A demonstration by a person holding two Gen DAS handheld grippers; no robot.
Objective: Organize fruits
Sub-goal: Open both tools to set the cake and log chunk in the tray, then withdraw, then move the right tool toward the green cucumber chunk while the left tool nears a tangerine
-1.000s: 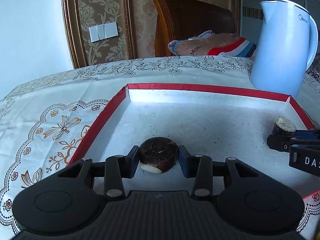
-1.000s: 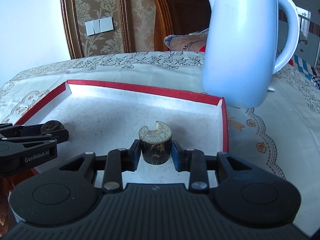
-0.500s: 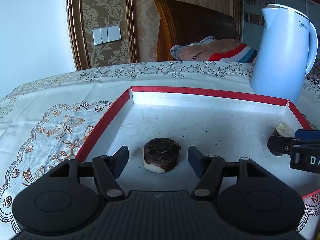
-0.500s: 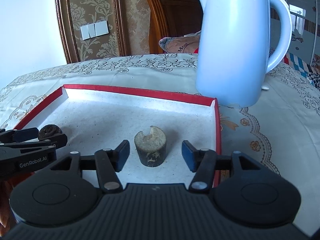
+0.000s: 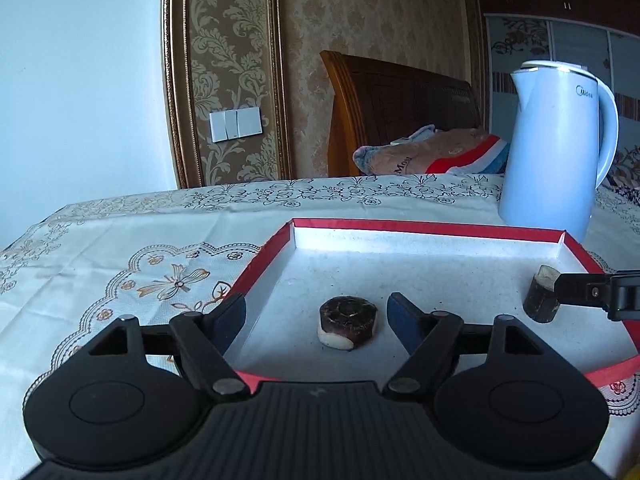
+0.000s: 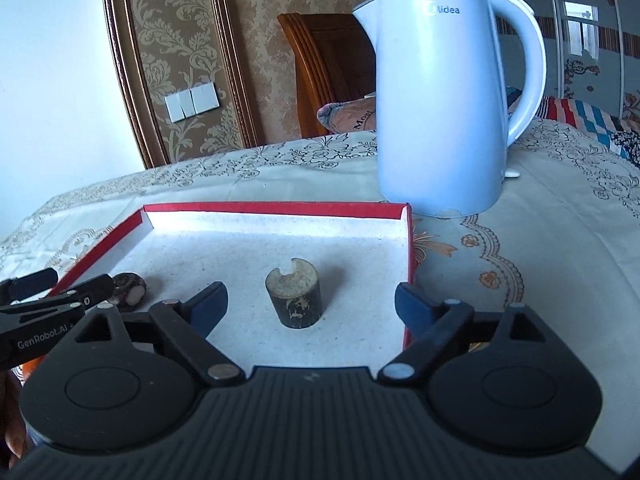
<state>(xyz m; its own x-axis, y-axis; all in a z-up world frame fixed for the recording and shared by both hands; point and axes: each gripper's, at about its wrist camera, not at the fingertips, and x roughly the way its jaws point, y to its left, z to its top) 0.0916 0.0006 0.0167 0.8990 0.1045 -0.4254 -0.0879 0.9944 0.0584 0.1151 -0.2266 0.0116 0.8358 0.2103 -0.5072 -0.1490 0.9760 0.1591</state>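
A flat, round, dark brown fruit piece lies on the white floor of a red-rimmed tray. My left gripper is open, its blue-padded jaws apart on either side of the piece and a little nearer than it. A short dark cylinder piece with a pale notched top stands in the tray near its right wall. My right gripper is open wide around it without touching. The cylinder also shows in the left wrist view, and the flat piece in the right wrist view.
A pale blue electric kettle stands on the patterned tablecloth just behind the tray's far right corner. A wooden chair with a folded cloth stands behind the table. The table edge curves at the left.
Both grippers have opened and let go of their pieces in the tray. Both have drawn back and risen a little; the pieces stay where they were set.
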